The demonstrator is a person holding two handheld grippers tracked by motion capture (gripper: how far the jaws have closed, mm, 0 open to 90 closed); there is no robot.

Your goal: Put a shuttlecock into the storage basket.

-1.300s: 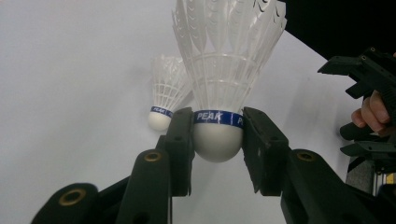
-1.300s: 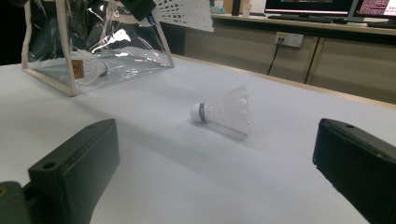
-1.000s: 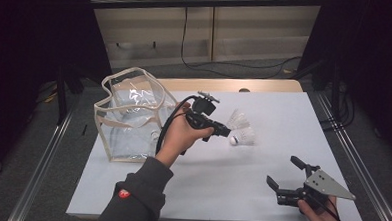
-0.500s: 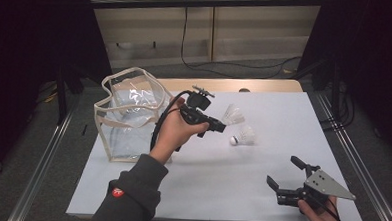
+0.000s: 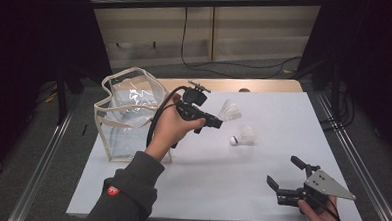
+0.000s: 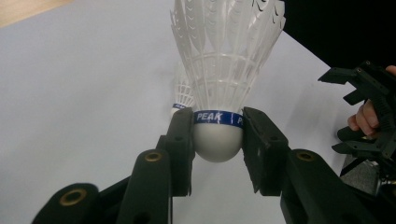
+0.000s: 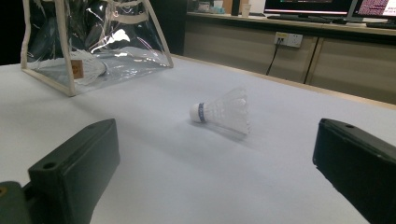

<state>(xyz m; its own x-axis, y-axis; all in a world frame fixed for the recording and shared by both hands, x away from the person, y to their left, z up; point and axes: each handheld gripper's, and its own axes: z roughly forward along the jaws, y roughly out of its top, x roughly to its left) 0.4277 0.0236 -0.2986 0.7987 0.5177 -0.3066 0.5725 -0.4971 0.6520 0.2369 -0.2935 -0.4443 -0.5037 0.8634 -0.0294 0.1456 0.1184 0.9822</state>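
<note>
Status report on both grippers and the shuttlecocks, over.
Left gripper shut on shuttlecock, lifted. Right gripper open. Second shuttlecock on table. Nothing blocking.

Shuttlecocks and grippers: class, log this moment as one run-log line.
left gripper: shut on held shuttlecock | right gripper: open, low | second shuttlecock: lying on table | clear bag: left side

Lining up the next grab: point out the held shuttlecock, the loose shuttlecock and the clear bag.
held shuttlecock (image 6: 218,140), left gripper view, white cork base.
loose shuttlecock (image 5: 244,135), high view, feather skirt.
clear bag (image 5: 129,95), high view, transparent side wall.
</note>
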